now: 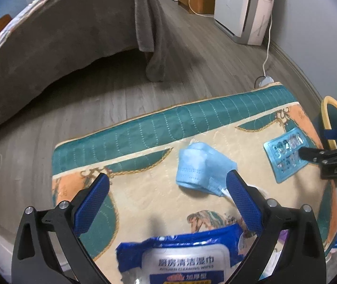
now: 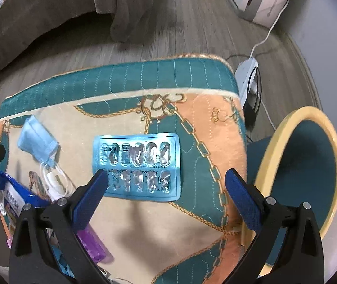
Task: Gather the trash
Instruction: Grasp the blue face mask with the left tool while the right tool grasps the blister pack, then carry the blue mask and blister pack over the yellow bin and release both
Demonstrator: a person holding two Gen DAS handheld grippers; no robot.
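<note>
A crumpled blue face mask (image 1: pixel 202 169) lies on a patterned cloth-covered surface (image 1: pixel 144 189); it also shows in the right wrist view (image 2: pixel 37 140). A used blue pill blister pack (image 2: pixel 137 165) lies flat on the cloth, also seen in the left wrist view (image 1: pixel 285 157). My left gripper (image 1: pixel 168 184) is open, its right finger beside the mask. My right gripper (image 2: pixel 166 181) is open just above the blister pack. A blue wet-wipes pack (image 1: pixel 182 258) lies below the left gripper. A teal bin with a yellow rim (image 2: pixel 303 172) stands right of the cloth.
A purple object (image 2: pixel 92 246) and white mask straps (image 2: pixel 57 182) lie near the wipes. A grey-covered bed (image 1: pixel 61 42), a white appliance (image 1: pixel 246 7) and a power strip with cables (image 2: pixel 249 75) are on the wooden floor beyond.
</note>
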